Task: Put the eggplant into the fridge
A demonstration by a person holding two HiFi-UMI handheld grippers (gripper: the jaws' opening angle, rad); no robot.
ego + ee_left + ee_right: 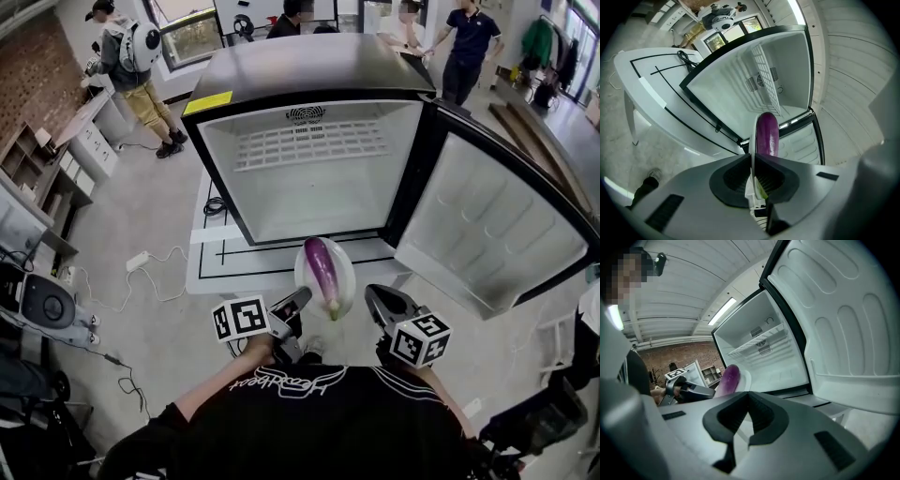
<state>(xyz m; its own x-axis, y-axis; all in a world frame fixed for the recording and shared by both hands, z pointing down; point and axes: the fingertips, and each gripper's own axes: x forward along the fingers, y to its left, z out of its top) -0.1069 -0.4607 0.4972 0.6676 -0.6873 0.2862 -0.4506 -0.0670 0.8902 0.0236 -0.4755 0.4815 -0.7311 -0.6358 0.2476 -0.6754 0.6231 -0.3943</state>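
Observation:
A purple eggplant (pixel 321 267) lies on a white plate (pixel 345 272) held in the air just before the open fridge (pixel 319 202). My left gripper (pixel 302 296) is shut on the plate's left rim; in the left gripper view the rim (pixel 752 136) runs between the jaws (pixel 752 161) with the eggplant (pixel 767 133) beyond. My right gripper (pixel 371 292) sits at the plate's right edge. In the right gripper view its jaws (pixel 749 401) look shut on the plate (pixel 744 379), beside the eggplant (pixel 727 380). The fridge is empty except for a wire shelf (pixel 309 141).
The fridge door (pixel 487 225) swings wide to the right. The fridge stands on a low white table (pixel 211 258) marked with black lines. Cables (pixel 150 272) trail on the floor at left beside a machine (pixel 42 305). Several people (pixel 131 56) stand behind.

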